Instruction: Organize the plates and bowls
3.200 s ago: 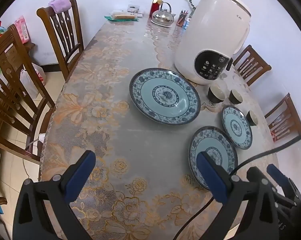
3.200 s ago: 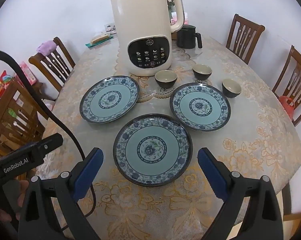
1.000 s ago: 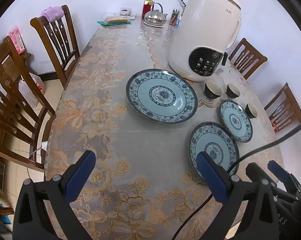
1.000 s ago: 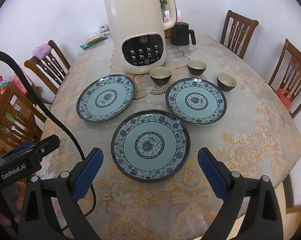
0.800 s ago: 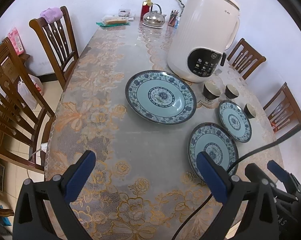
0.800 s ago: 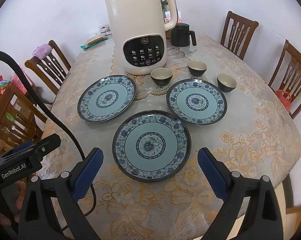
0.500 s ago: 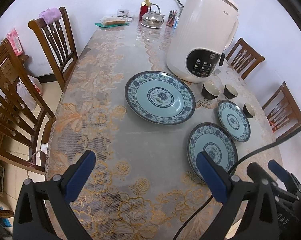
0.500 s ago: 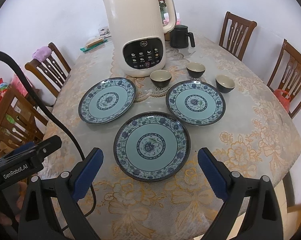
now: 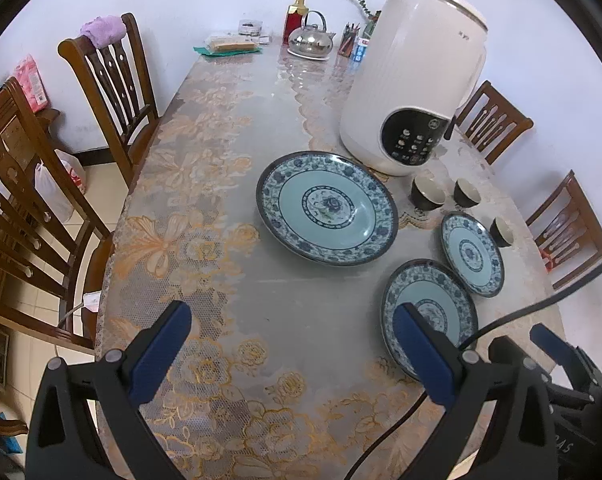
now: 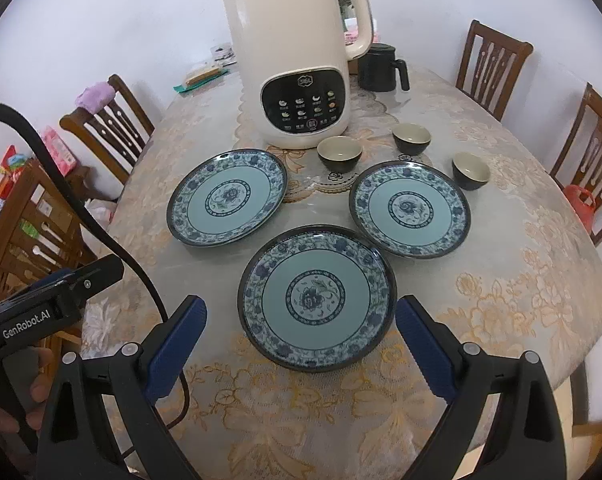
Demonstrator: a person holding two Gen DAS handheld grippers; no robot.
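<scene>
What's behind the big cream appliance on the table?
Behind the cream appliance stands a black lidded jug, partly visible past its handle. The left view also shows a steel kettle farther back. Anything directly behind is hidden.

A home dining room is showing here. An oval table (image 10: 521,280) under a lace cloth is standing in the middle, and wooden chairs (image 9: 113,92) are ringing the table on both sides. On the table a cream soy-milk maker (image 10: 297,60) is standing, with blue plates (image 10: 317,296) and small dark bowls (image 10: 339,154) sitting in front of it. At the table's far end a steel kettle (image 9: 311,40), a red bottle (image 9: 297,14) and pencils are crowding against a white wall.
</scene>
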